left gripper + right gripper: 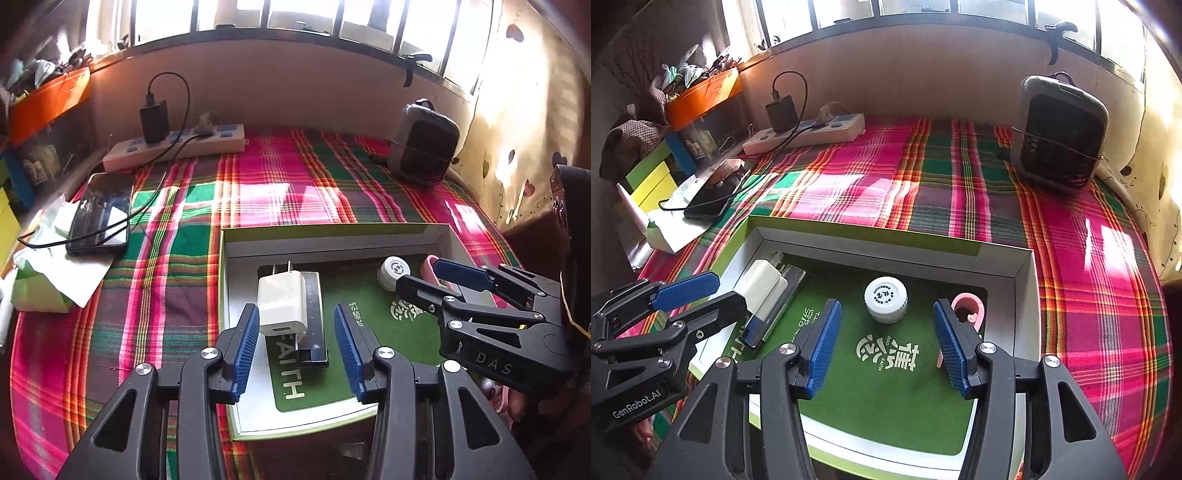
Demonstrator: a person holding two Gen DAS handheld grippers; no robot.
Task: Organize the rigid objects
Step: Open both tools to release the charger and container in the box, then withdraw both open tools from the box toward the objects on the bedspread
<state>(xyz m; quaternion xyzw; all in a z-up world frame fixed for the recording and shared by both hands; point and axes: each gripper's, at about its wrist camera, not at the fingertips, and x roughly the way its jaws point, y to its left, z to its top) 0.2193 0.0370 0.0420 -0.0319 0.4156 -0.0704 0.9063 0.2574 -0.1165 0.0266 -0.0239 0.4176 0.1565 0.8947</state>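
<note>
Resting inside the shallow green-floored box (334, 236) on the plaid-covered table (280, 184): a white charger (281, 301) atop a black bar, a white ribbed cap (885, 299), a pink clip (968, 308). Left claw (293, 345) and right claw (886, 345) both stand released, grasping nothing.

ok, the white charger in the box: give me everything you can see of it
The white charger is a glossy, plastic-looking wall plug block with rounded edges. Two metal prongs point toward the box's far wall; a USB slot faces the camera. It lies on its side, resting on a dark flat slab, at the left of the box, above its green liner. The left gripper is open: the charger sits just beyond its fingertips, untouched. From the right wrist view it is partly hidden behind that gripper.
</note>
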